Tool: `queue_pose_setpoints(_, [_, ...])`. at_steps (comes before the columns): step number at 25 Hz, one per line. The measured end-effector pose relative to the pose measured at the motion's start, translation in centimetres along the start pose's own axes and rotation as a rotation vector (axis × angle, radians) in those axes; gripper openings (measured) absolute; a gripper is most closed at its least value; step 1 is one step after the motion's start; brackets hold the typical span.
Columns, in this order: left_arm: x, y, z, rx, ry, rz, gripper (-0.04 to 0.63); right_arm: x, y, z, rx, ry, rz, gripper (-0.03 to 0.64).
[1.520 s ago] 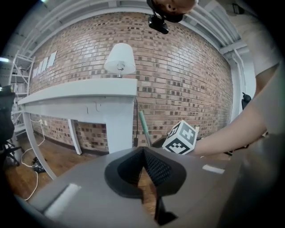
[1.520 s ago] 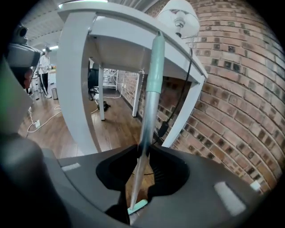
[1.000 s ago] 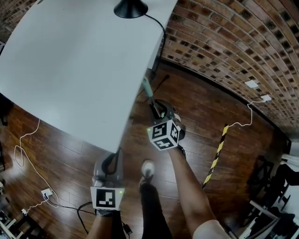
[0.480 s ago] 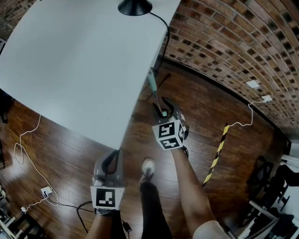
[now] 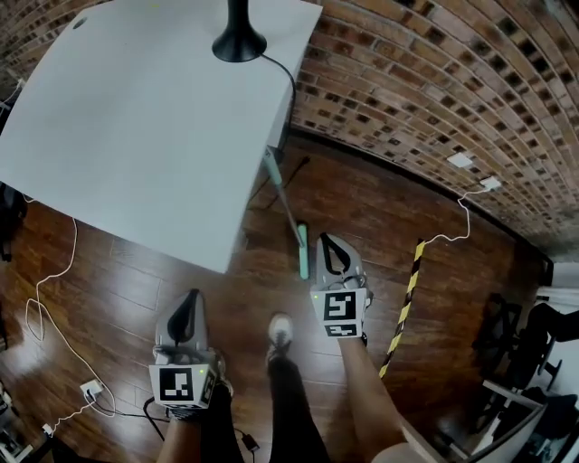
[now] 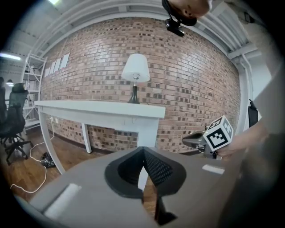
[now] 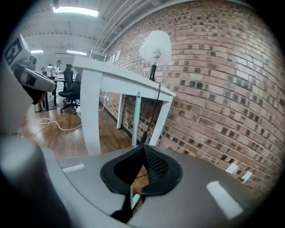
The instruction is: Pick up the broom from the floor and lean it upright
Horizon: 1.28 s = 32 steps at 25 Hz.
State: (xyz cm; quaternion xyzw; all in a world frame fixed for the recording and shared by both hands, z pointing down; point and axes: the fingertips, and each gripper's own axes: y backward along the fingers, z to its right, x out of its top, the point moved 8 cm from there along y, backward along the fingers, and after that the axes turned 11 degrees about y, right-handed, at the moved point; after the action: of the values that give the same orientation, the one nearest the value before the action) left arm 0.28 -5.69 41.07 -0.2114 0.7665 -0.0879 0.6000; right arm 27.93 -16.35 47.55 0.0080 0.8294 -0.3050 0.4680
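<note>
Broom bottom is hidden behind table edge.

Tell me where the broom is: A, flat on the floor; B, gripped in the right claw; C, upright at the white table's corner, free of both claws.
C: the broom stands at the table corner, beside the right claw, which has just closed empty.

We see a red brick wall bounding a dark wood floor. A white counter stands near it, bearing a black-based, white-shaded lamp. Yellow-and-black tape marks the floor; strip lights run overhead.
</note>
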Motion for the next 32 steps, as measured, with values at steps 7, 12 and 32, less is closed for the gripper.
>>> queue_pose_setpoints(7, [7.6, 5.1, -0.5, -0.076, -0.018, 0.116, 0.000, 8.4, 12.7, 1.1, -0.127, -0.178, 0.101, 0.012])
queue_pose_setpoints(12, [14.9, 11.3, -1.8, -0.108, -0.111, 0.173, 0.000, 17.7, 22.5, 0.6, -0.123, -0.166, 0.226, 0.012])
queue_pose_setpoints(32, [26.7, 28.6, 5.0, -0.332, -0.215, 0.350, -0.001, 29.2, 44.7, 0.3, -0.247, -0.206, 0.420, 0.012])
